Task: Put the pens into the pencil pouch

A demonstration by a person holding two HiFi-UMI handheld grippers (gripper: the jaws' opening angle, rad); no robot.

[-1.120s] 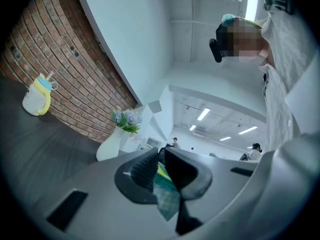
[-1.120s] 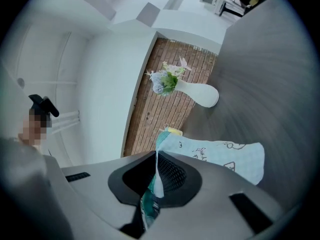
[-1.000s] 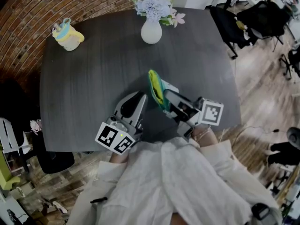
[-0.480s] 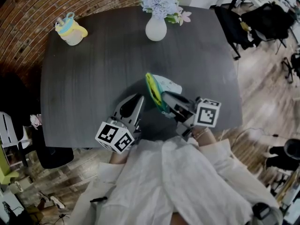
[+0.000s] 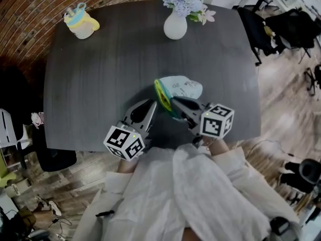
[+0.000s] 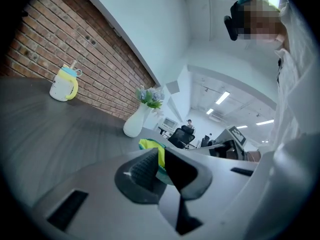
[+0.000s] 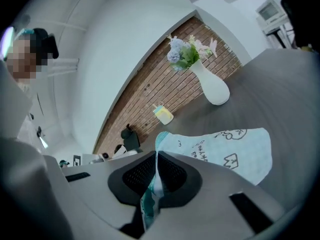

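A light blue pencil pouch (image 5: 184,88) with a yellow-green lining lies on the dark table (image 5: 100,74) just ahead of both grippers. My right gripper (image 5: 173,102) is shut on the pouch's near edge; in the right gripper view the printed blue fabric (image 7: 225,151) spreads out from the closed jaws (image 7: 156,159). My left gripper (image 5: 153,104) is shut too. In the left gripper view the yellow-green rim (image 6: 151,145) runs into its closed jaws (image 6: 162,156). No pen shows in any view.
A yellow and blue lidded cup (image 5: 81,21) stands at the far left corner. A white vase of flowers (image 5: 175,26) stands at the far middle. Dark office chairs (image 5: 296,26) are off the table's right side. The table's near edge (image 5: 75,147) runs just under the grippers.
Both grippers have come down toward the table with the pouch. The pouch, earlier held up on edge, now lies flatter with its blue side spread to the right.
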